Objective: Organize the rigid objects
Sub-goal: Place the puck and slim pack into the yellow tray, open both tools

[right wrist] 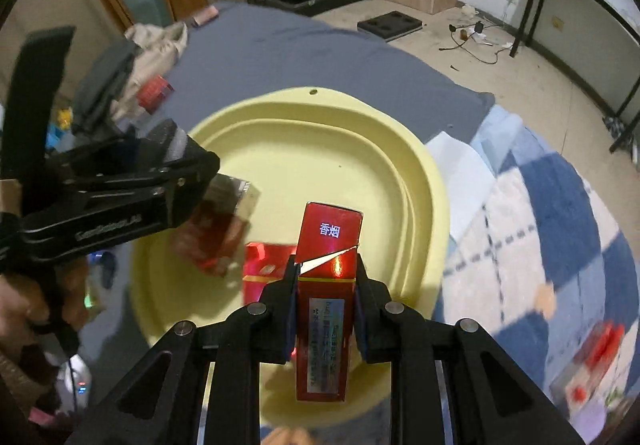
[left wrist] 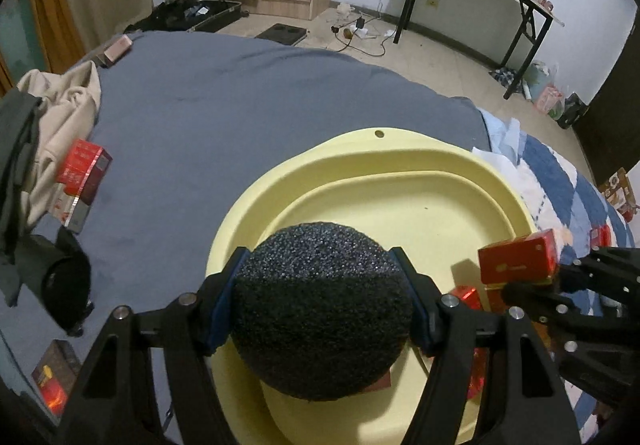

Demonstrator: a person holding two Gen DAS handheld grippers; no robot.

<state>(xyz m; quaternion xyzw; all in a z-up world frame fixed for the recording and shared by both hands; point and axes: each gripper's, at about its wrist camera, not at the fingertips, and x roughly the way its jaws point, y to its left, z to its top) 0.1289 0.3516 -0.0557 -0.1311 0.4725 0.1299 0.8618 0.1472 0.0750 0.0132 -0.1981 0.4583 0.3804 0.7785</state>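
Blue bedspread (left wrist: pixel 240 105), yellow basin (left wrist: pixel 400 165), left fingers (left wrist: pixel 224 301) clamping black ball (left wrist: pixel 320 309), right fingers (right wrist: pixel 290 309) clamping red box (right wrist: pixel 326 285).

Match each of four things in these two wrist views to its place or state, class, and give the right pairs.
Things:
1. black sponge ball
2. red box
3. yellow basin
4. pink box

Places or states:
A. lying at the far edge of the blue bed
B. clamped in the left gripper
C. resting on the bed beneath both grippers
D. clamped in the right gripper

Pairs: 1-B, 2-D, 3-C, 4-A
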